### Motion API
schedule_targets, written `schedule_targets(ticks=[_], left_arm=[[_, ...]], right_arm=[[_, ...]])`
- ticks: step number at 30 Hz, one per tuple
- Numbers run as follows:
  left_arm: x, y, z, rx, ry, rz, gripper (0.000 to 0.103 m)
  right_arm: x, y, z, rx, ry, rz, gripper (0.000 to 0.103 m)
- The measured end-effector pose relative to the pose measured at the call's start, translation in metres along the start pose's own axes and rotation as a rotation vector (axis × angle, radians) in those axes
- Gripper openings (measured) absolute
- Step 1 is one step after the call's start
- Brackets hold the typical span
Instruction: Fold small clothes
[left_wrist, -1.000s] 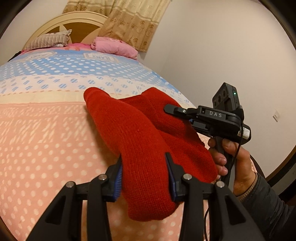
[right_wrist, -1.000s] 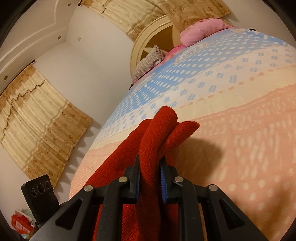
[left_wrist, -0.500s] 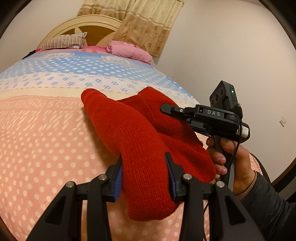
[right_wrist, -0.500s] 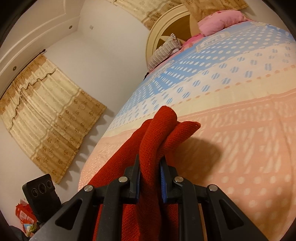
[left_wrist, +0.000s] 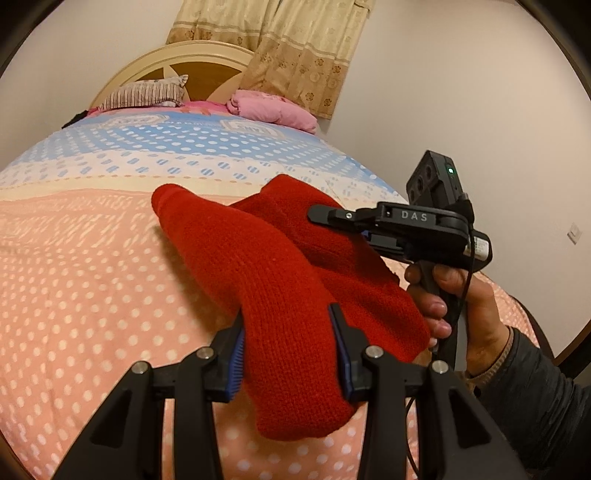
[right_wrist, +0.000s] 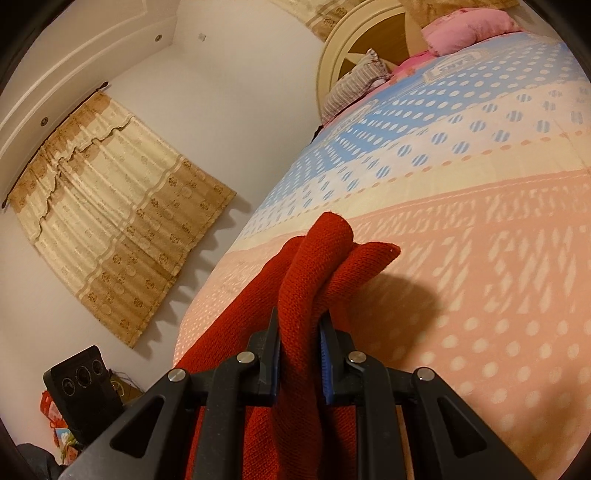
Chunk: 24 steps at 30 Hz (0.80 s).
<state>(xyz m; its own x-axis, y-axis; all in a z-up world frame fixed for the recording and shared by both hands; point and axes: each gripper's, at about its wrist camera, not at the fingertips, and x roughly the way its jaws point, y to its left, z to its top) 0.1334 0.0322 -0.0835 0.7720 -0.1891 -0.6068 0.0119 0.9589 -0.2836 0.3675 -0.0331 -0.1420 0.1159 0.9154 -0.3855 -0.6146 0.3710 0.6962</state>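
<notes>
Both cameras have swung since the earlier frames, so the headboard sits more central in the left view and the curtain fills more of the right view's left half, while the grips on the cloth look unchanged; at the bottom centre of the left view the left gripper (left_wrist: 286, 354) is clenched on a thick fold of the red knit garment (left_wrist: 273, 280), its blue pads pressed against the cloth on either side; the garment runs up and back from there, lifted off the dotted bedspread (left_wrist: 92, 295); right of centre the right gripper (left_wrist: 321, 214) reaches in over the garment's far layer, held by a hand (left_wrist: 461, 306) in a dark sleeve; in the right view the right gripper (right_wrist: 299, 354) pinches a narrow bunched ridge of the garment (right_wrist: 317, 258), jaws nearly closed on it; whether the garment's far tip touches the bedspread is hard to tell; farther back lie a striped pillow (left_wrist: 146, 94), a pink pillow (left_wrist: 273, 110), then the headboard (left_wrist: 177, 62) and the curtain (left_wrist: 295, 55).
</notes>
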Motion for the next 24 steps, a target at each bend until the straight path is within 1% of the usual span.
schedule_targets(ticks=[9, 15, 24], left_arm=[[-0.022, 0.015, -0.011, 0.0, -0.008, 0.057, 0.041], [-0.025, 0.029, -0.02, -0.015, 0.0, 0.088, 0.041], [-0.027, 0.042, -0.037, 0.004, 0.037, 0.123, 0.041]], right_arm=[[0.037, 0.026, -0.008, -0.029, 0.057, 0.05, 0.017], [0.058, 0.037, -0.013, -0.046, 0.09, 0.057, 0.017], [0.065, 0.038, -0.016, -0.044, 0.113, 0.064, 0.017]])
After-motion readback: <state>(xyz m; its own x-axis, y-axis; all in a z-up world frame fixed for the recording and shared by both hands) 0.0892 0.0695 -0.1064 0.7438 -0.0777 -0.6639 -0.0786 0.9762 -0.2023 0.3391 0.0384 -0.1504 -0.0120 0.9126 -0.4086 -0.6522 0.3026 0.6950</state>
